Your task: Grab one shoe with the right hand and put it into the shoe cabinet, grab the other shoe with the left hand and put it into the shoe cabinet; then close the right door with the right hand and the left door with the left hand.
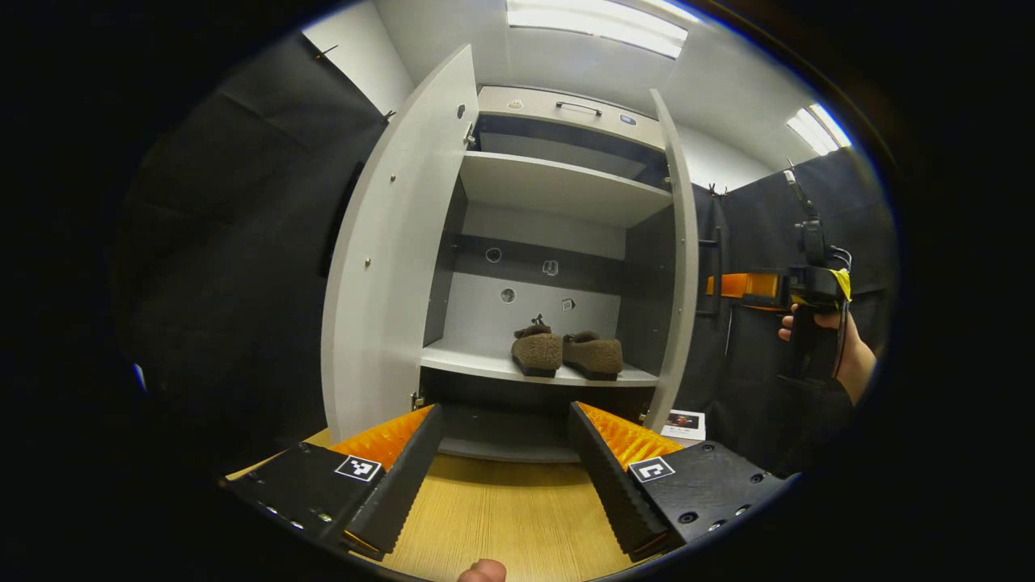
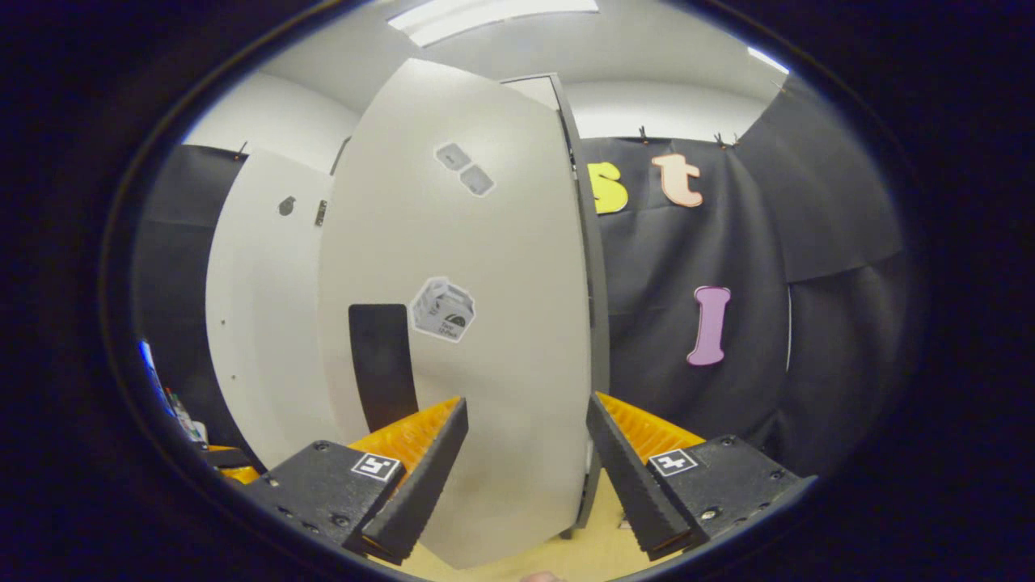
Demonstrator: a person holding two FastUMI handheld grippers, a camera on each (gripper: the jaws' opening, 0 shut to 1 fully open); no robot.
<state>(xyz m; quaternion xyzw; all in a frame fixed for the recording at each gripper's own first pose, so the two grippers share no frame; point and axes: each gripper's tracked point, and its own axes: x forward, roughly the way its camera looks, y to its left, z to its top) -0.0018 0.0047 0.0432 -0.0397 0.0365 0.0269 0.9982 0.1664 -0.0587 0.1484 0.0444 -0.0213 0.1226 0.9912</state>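
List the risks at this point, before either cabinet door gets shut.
1. The right gripper faces the outer face of the right door with its jaws open; a push near the door's edge might slip off.
2. The left door stands wide open; swinging both doors at once might make them clash.
3. The two shoes sit near the front of the shelf, so a door may catch them.

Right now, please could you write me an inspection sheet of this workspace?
Surface: pale wooden table, bare near the left gripper.
Job's things: two brown shoes side by side on the cabinet's lower shelf; left door and right door open.
Clutter: small card by the cabinet's base.
Grippers: left gripper open, empty; right gripper open, facing the right door's outer side.
Cables: thin cable on the right gripper's handle.
Surroundings: black cloth wall, ceiling lights.
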